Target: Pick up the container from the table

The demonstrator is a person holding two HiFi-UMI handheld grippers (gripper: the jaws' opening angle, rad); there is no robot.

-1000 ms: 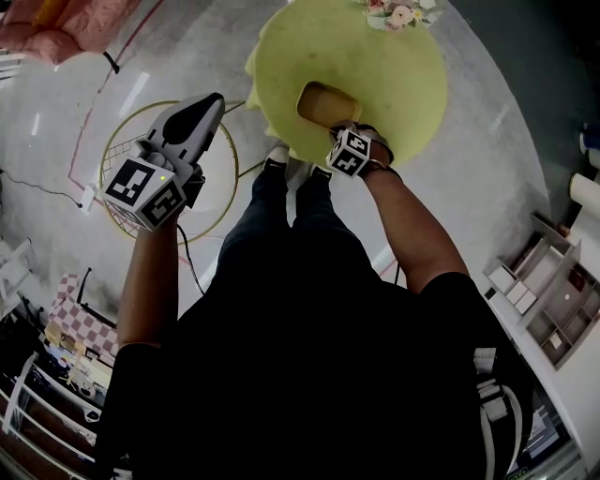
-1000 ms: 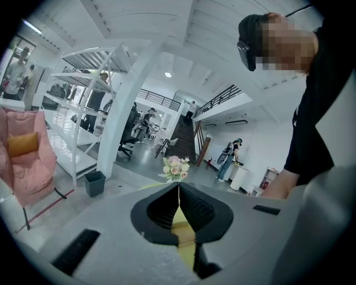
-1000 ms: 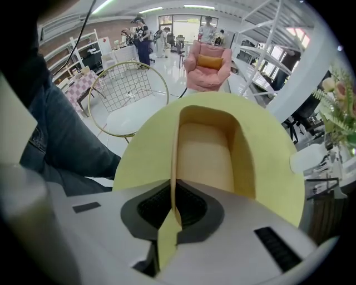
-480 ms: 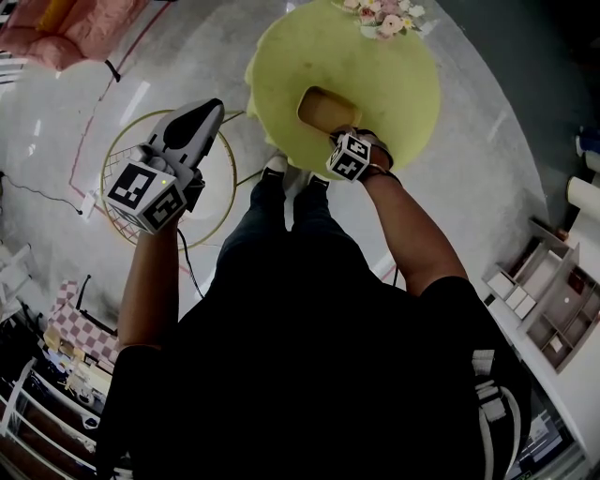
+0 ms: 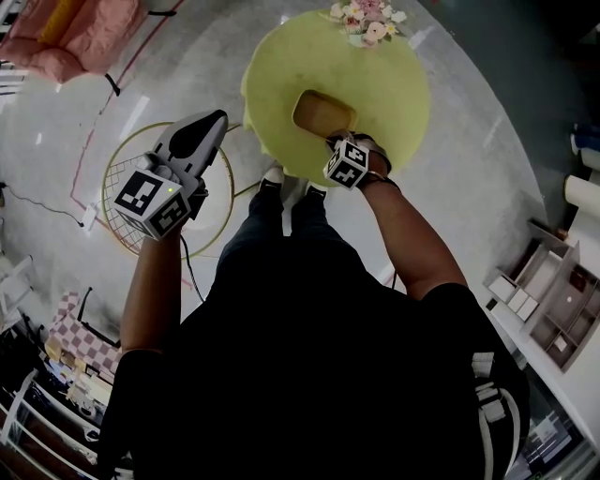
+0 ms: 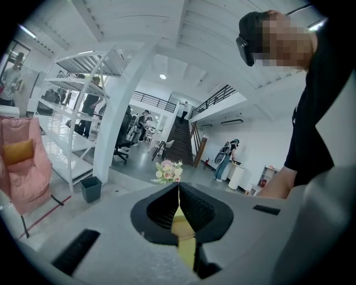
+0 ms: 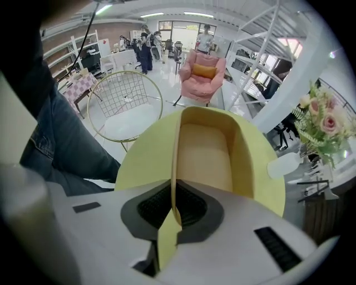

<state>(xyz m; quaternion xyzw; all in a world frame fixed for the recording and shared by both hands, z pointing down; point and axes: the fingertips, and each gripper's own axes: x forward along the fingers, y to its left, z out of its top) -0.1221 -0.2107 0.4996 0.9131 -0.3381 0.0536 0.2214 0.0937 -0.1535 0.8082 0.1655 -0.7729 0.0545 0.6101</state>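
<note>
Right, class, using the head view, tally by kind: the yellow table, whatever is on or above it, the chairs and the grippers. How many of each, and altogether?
Tables: 1, yellow table
Containers: 1, container
Flowers: 1, flower bunch
Chairs: 2, wire chair, pink armchair
Grippers: 2, left gripper, right gripper
Total: 7

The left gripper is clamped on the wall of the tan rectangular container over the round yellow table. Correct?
Not the left: the right gripper is clamped on the wall of the tan rectangular container over the round yellow table, as the right gripper view shows.
</note>
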